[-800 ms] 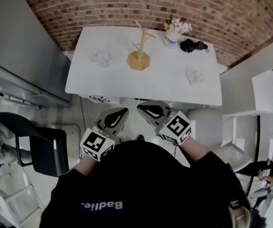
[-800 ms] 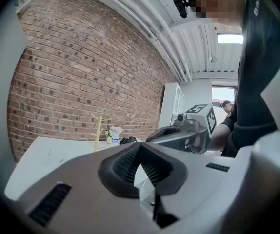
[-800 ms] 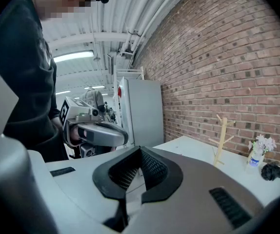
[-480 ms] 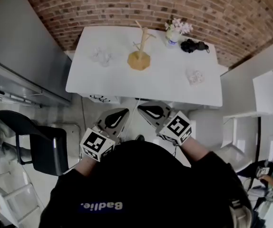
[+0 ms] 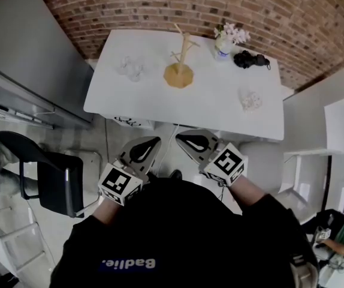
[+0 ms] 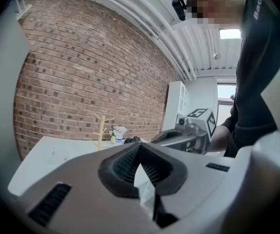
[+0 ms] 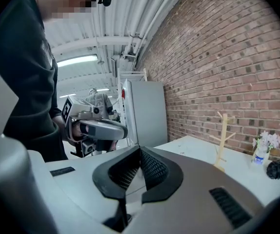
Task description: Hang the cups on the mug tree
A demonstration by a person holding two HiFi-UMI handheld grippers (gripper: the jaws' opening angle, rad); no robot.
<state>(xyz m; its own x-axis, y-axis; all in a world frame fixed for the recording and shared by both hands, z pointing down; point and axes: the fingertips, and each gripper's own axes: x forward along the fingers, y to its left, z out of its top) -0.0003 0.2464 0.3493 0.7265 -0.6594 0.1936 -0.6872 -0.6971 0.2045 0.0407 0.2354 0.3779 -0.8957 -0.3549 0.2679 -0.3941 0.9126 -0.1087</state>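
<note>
Both jaws together, nothing between them: left gripper (image 6: pixel 140 151), right gripper (image 7: pixel 140 156), both short of the white table (image 5: pixel 160 108). Wooden mug tree (image 5: pixel 179 60) stands toward the far edge. Clear cups sit on the tabletop, left cup (image 5: pixel 130 68) and right cup (image 5: pixel 251 100).

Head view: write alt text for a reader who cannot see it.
A person holds the left gripper and right gripper, both shut and empty, short of a white table. On it: a bare mug tree, two clear cups, a flower vase.
</note>
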